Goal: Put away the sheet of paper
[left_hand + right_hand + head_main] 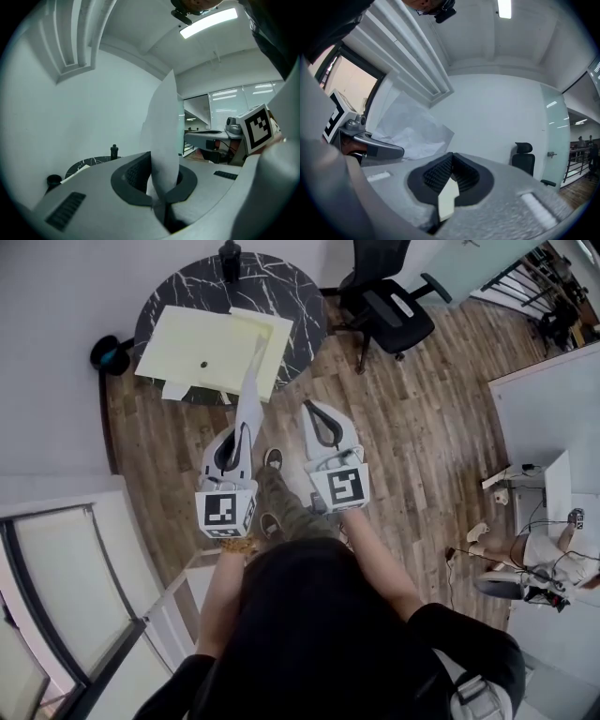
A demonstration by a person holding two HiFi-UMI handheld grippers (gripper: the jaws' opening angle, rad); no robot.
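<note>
Sheet of paper (250, 397): upright, pinched in the closed left tool (242, 432), just short of the counter (302, 298). Right tool (450, 185): closed on a pale scrap (447, 199). Handling, probably: hold firm, move slowly, avoid creasing.

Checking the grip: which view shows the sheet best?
Left gripper view: the sheet stands pinched between the left gripper's shut jaws. Head view shows it edge-on; right gripper view only its crumpled face.
</note>
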